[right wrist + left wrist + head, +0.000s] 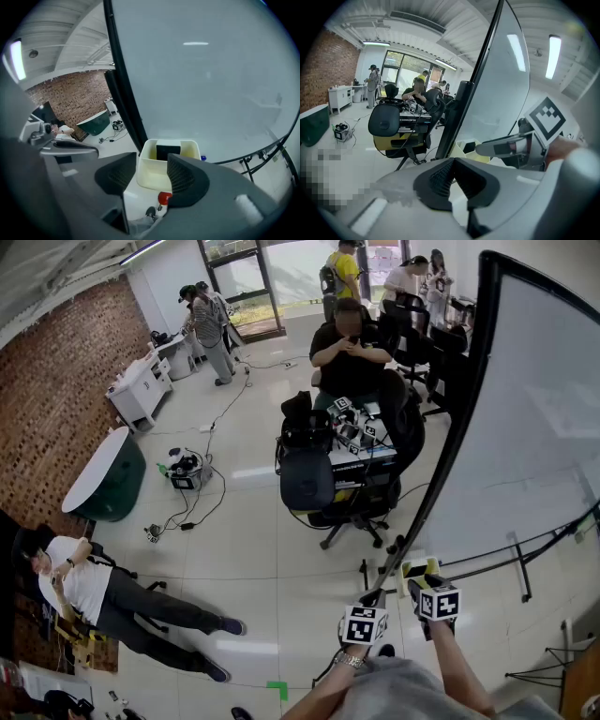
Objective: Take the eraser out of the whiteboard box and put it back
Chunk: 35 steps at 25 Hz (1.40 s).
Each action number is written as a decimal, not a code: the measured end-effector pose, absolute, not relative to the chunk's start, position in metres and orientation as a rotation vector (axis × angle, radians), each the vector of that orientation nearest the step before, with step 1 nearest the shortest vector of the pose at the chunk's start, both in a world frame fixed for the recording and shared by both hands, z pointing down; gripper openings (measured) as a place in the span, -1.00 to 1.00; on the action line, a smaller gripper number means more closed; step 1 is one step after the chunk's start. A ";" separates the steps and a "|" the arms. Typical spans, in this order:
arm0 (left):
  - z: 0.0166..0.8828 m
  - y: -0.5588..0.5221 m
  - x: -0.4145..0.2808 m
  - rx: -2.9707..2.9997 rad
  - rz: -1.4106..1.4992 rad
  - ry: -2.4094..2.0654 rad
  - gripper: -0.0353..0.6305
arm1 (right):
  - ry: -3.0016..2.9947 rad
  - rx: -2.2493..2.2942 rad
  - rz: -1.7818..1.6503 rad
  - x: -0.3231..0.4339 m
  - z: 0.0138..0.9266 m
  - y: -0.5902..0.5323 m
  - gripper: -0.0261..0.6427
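Note:
A cream whiteboard box (165, 174) hangs at the lower left corner of the whiteboard (211, 84). The black eraser (168, 152) stands upright inside it, against the back wall. My right gripper (152, 177) is open just in front of the box, its jaws on either side of the front wall without touching it. In the head view the right gripper (419, 585) sits right below the box (412, 567), and the left gripper (373, 598) hovers beside it to the left. In the left gripper view the pad tips of the left gripper (453, 163) meet with nothing between them, and the box (459, 149) lies ahead.
The whiteboard's black frame (450, 446) and stand legs (520, 563) rise on the right. A black and yellow office chair (314, 479) and a seated person (349, 348) are beyond. Another person (103, 592) sits on the floor at left. A red knob (164, 198) is under the box.

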<state>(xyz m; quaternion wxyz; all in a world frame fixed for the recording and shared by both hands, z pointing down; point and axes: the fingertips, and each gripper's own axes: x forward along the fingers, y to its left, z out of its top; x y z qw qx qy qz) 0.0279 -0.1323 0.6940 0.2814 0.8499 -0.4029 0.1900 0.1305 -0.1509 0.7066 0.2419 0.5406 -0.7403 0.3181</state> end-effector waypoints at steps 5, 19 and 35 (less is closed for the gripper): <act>0.697 -0.138 0.015 2.237 0.515 -1.121 -0.88 | -2.038 1.471 0.936 0.137 0.715 -0.158 -0.11; 0.693 -0.155 0.033 2.236 0.517 -1.153 -0.88 | -1.975 1.400 0.914 0.135 0.729 -0.181 -0.05; 0.699 -0.161 0.004 2.181 0.486 -1.212 -0.88 | -1.854 1.390 0.987 0.140 0.752 -0.193 -0.05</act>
